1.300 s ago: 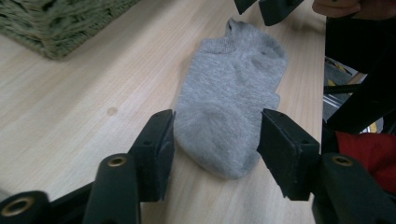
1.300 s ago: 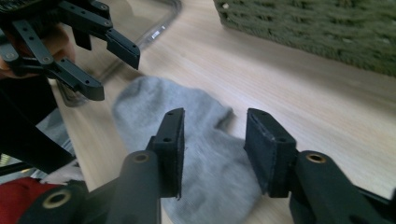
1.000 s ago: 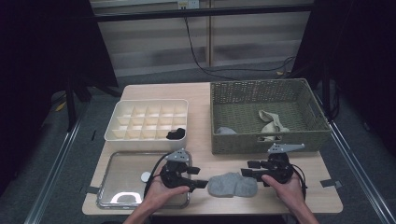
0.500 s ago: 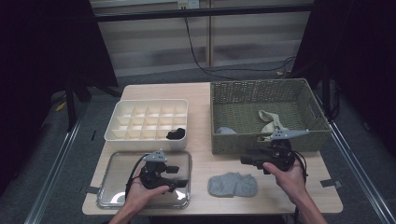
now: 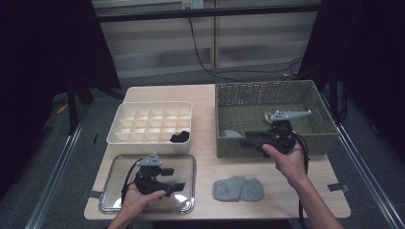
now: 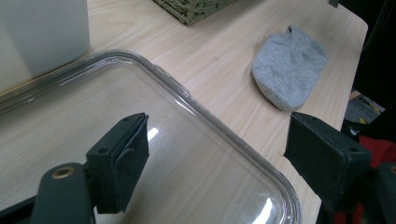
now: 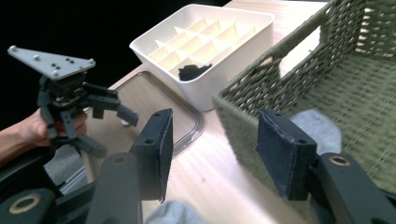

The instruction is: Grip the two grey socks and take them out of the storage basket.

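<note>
Step in hand: a folded grey sock (image 5: 238,189) lies released on the wooden table (image 5: 205,119), and both grippers are clear of it; by the look of things the work is sorting socks from the basket into the divided box.

Left gripper (image 5: 177,187): held low over the clear tray (image 5: 189,162) at the table's near left, jaws pointing right toward the grey sock. Its jaws have just been opening and now stand spread wide with nothing between them; in the left gripper view only tray and tabletop show in the gap.

Right gripper (image 5: 248,138): raised at the near wall of the green woven basket (image 5: 267,95), jaws aimed left and level. They stand partly apart and pinch nothing.

Hands: the left hand (image 5: 138,199) cradles its gripper from below, palm up; the right hand (image 5: 285,160) grips from behind, forearm reaching in from the near right corner.

Other socks: a pale grey one (image 5: 230,134) rests in the basket's near left corner; a black one (image 5: 180,137) already sits in a front-row compartment of the white divider box (image 5: 124,121).

Next move, as a judgement: either the folded sock gets picked up and carried to a free compartment, or the right gripper dips over the basket rim for the pale sock; either calls for a low, square approach and a firm pinch on soft cloth.
</note>
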Tool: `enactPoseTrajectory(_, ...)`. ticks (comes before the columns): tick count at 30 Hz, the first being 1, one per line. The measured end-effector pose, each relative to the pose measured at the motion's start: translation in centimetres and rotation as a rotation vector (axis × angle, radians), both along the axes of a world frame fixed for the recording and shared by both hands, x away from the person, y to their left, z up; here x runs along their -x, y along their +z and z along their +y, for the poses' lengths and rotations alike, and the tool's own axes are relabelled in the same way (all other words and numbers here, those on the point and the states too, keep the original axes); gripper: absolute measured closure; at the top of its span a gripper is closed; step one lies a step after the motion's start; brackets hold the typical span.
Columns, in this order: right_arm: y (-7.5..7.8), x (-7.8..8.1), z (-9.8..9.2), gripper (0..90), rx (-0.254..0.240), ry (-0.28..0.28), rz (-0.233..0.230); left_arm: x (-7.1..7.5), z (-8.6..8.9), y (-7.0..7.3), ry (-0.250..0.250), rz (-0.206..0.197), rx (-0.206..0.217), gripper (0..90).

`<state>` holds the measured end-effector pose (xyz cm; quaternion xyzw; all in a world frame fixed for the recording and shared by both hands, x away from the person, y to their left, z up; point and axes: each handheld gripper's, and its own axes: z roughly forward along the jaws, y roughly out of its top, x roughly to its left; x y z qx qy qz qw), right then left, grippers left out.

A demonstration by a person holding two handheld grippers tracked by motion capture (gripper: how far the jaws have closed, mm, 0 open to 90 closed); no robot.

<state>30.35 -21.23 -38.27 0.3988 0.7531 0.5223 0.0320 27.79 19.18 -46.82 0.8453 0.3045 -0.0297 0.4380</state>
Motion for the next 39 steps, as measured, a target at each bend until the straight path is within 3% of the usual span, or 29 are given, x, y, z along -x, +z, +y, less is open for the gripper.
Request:
enactPoseTrajectory(6, 0.8, -2.4, 0.2, 49.7, 0.054, 0.003, 0.029, 0.0, 0.0, 0.0, 0.000, -0.006, -0.006, 19.7)
enactPoseTrajectory(12, 0.6, -4.9, 0.2, 51.7, 0.111, 0.005, 0.068, 0.0, 0.0, 0.0, -0.004, -0.005, -0.010, 19.7)
enactPoseTrajectory(15, 0.7, -7.0, 0.2, 49.8, 0.169, -0.003, 0.094, 0.1, 0.0, 0.2, -0.008, -0.024, -0.012, 19.7)
enactPoseTrajectory(21, 1.0, -9.3, 0.9, 49.0, 0.200, 0.012, 0.122, 0.0, 0.1, 0.3, -0.003, -0.022, 0.001, 19.7)
enactPoseTrajectory(23, 0.6, -10.7, 1.5, 47.0, 0.239, 0.034, 0.143, -0.1, 0.2, 0.2, 0.006, -0.021, 0.010, 19.7)
enactPoseTrajectory(25, 0.5, -11.2, 1.7, 45.9, 0.251, 0.030, 0.151, -0.2, 0.3, 0.3, 0.010, -0.021, 0.010, 19.7)
enactPoseTrajectory(28, -0.4, -12.8, 1.9, 44.0, 0.280, 0.037, 0.204, -0.3, 0.4, 0.2, 0.014, -0.021, 0.012, 19.7)
enactPoseTrajectory(39, -3.3, -16.2, 2.3, 40.7, 0.306, 0.036, 0.288, -0.3, 0.2, 0.2, 0.020, -0.025, 0.007, 19.7)
